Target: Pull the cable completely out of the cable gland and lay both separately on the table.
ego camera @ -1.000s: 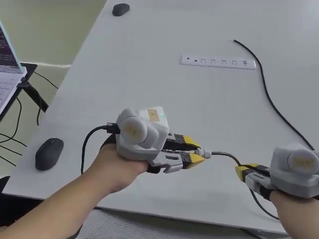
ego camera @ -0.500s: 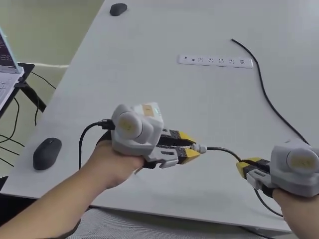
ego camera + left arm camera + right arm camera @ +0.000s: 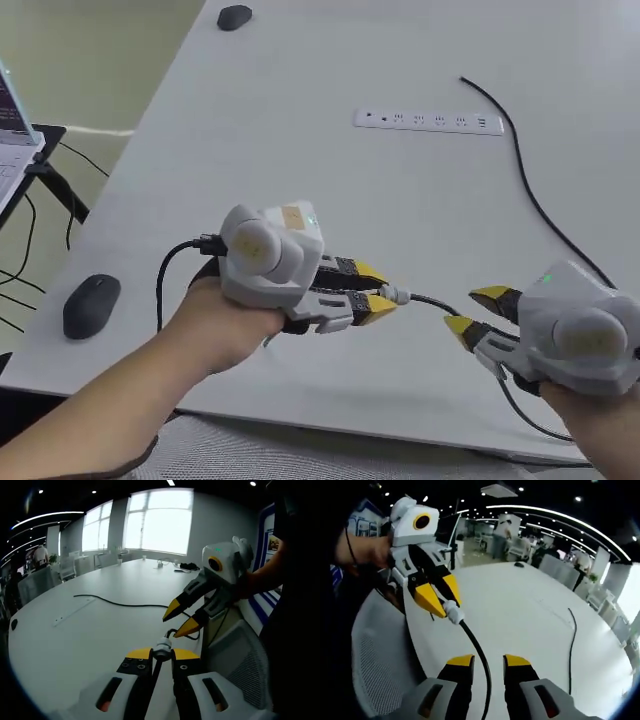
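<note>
A small pale cable gland (image 3: 397, 295) sticks out of my left gripper (image 3: 378, 289), which is shut on it above the table's near edge. Its black cable (image 3: 432, 301) runs right from the gland and passes between the spread jaws of my right gripper (image 3: 477, 309), which is open. In the left gripper view the gland (image 3: 162, 646) sits pinched between the yellow tips of the left gripper (image 3: 162, 653), with the right gripper (image 3: 179, 621) open just beyond. In the right gripper view the cable (image 3: 479, 652) runs loose through the right gripper (image 3: 488, 661) to the gland (image 3: 453, 613).
A white power strip (image 3: 428, 121) lies mid-table, and a long black lead (image 3: 530, 190) runs down the right side. One dark mouse (image 3: 92, 305) sits near the left front edge, another (image 3: 234, 17) at the far end. A laptop (image 3: 10, 120) stands off the table's left.
My right gripper has opened and let go of the cable it was shut on. The left gripper, still holding the gland, has drifted slightly left.
</note>
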`<state>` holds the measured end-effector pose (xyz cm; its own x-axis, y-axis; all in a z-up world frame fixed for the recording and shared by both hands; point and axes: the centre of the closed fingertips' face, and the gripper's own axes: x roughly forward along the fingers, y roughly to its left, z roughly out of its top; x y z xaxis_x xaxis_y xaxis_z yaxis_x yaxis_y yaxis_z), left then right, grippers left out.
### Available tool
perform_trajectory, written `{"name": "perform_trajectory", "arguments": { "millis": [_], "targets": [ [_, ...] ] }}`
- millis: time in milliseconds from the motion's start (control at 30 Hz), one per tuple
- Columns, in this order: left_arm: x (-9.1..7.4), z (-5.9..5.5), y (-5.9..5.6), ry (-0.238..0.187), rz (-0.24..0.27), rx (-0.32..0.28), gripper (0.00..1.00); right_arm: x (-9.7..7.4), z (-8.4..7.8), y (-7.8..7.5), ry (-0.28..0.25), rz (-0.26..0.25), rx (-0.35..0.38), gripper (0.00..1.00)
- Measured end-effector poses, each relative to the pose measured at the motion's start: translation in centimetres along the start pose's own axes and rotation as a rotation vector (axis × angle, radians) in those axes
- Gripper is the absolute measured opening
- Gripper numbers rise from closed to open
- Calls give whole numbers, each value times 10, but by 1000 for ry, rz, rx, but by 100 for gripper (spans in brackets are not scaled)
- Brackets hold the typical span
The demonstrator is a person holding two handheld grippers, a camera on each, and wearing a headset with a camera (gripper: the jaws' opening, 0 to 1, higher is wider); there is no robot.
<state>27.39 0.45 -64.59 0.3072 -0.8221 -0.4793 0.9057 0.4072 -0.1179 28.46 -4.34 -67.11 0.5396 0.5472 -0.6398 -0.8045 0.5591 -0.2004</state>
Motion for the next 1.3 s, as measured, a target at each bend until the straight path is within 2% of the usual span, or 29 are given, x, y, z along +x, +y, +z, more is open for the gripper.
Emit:
{"name": "perform_trajectory", "arguments": {
  "millis": [67, 133, 267, 467, 600, 700, 833, 967, 1300],
  "targets": [
    [1, -1, -1, 7, -2, 6, 15, 3, 9, 6, -12, 13, -52, 17],
    [1, -1, -2, 8, -4, 7, 15, 5, 14, 11, -16, 21, -55, 15],
    [3, -2, -3, 15, -7, 12, 15, 10, 19, 19, -15, 45, -129, 11],
    [4, -2, -3, 19, -10, 15, 15, 11, 24, 27, -19, 59, -218, 5],
    [6, -4, -5, 27, -15, 20, 15, 12, 22, 27, -12, 60, -240, 2],
    [7, -7, -6, 37, -19, 28, 15, 14, 19, 29, -4, 73, -209, 1],
    [7, -7, -6, 33, -20, 26, 15, 14, 19, 28, -6, 65, -203, 1],
    [8, -6, -5, 31, -22, 25, 15, 14, 18, 25, -9, 61, -157, 1],
    [4, -3, 2, 24, -11, 23, 15, 18, 6, 7, 3, 25, -40, 0]
  ]
}}
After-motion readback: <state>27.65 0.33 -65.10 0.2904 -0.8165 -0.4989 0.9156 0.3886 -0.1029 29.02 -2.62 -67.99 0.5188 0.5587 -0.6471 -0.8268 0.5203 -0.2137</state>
